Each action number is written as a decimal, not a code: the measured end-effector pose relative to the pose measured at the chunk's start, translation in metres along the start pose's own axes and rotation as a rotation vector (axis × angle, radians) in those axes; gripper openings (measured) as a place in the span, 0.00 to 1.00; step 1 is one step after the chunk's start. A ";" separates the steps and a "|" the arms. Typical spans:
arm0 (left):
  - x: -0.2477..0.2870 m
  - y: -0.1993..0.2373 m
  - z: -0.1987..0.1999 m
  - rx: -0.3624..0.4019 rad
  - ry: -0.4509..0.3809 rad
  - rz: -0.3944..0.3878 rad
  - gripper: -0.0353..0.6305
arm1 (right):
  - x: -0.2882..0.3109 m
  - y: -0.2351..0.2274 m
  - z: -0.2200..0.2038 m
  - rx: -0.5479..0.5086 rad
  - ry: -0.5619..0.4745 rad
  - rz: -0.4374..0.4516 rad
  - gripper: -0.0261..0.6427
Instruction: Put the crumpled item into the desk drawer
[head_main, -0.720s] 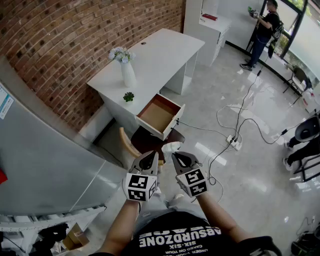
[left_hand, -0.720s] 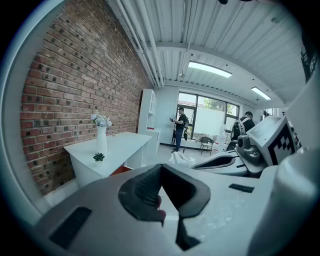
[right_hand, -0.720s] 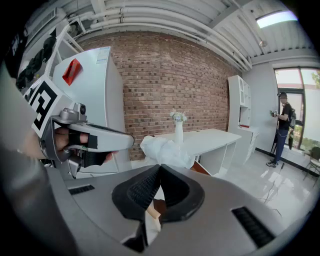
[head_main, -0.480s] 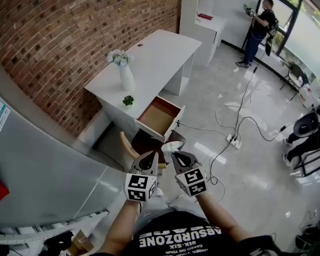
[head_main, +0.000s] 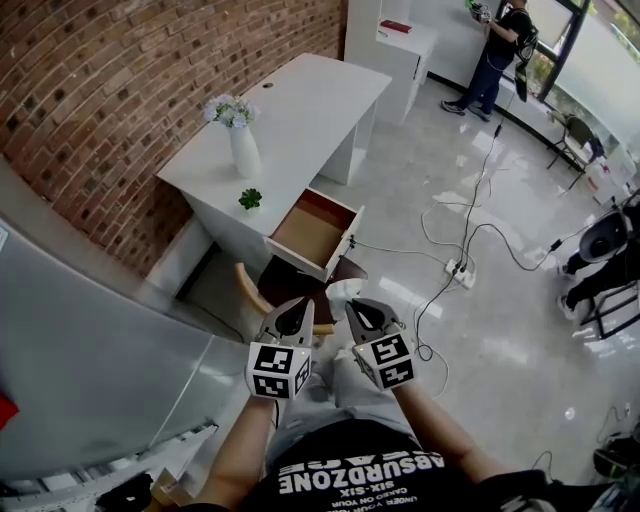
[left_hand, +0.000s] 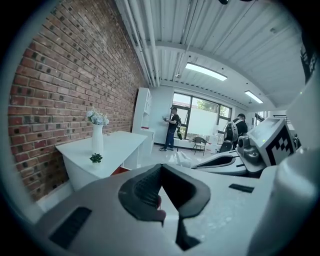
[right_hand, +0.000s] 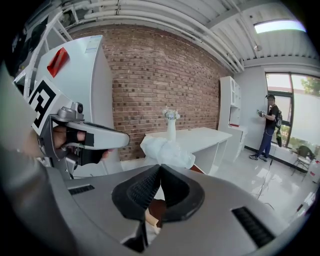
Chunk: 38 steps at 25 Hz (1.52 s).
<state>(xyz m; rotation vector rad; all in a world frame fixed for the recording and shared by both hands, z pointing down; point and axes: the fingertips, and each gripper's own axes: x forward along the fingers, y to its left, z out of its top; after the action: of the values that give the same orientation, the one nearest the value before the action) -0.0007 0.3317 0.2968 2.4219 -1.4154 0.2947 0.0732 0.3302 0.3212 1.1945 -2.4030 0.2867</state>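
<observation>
Nearest to the person, the left tool (head_main: 296, 310) is closed and empty, its jaws meeting with nothing between them. Just beside it, at 3 o'clock, the right tool (head_main: 356, 308) is clamped on the crumpled item (head_main: 341, 293), a white wad that sticks out past the jaw tips; it seems that only one edge is pinched. At 12 o'clock, a chair (head_main: 290, 283) with a dark seat stands between the tools and the open drawer (head_main: 311, 228), which is well apart and looks empty. Behind the drawer, the white surface (head_main: 300, 105) carries a small plant (head_main: 250, 198) and a vase (head_main: 243, 152). At 2 o'clock, cables (head_main: 455, 268) lie on the floor. I judge the risks so: the thin grip can let the wad slip out during the approach; the chair can block the reach, so a too early release drops the wad on the seat or the floor; the cables can catch a foot.
</observation>
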 end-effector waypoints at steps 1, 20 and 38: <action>0.001 0.002 -0.001 -0.002 0.002 -0.002 0.05 | 0.002 0.000 0.000 0.001 0.003 0.000 0.04; 0.065 0.053 0.008 -0.047 0.064 0.008 0.05 | 0.079 -0.042 0.019 0.002 0.056 0.036 0.04; 0.141 0.092 0.010 -0.082 0.137 0.030 0.05 | 0.158 -0.110 0.035 0.020 0.097 0.051 0.04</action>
<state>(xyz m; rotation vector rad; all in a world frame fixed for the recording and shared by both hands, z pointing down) -0.0119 0.1723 0.3494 2.2709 -1.3783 0.3938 0.0670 0.1396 0.3639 1.1041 -2.3541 0.3769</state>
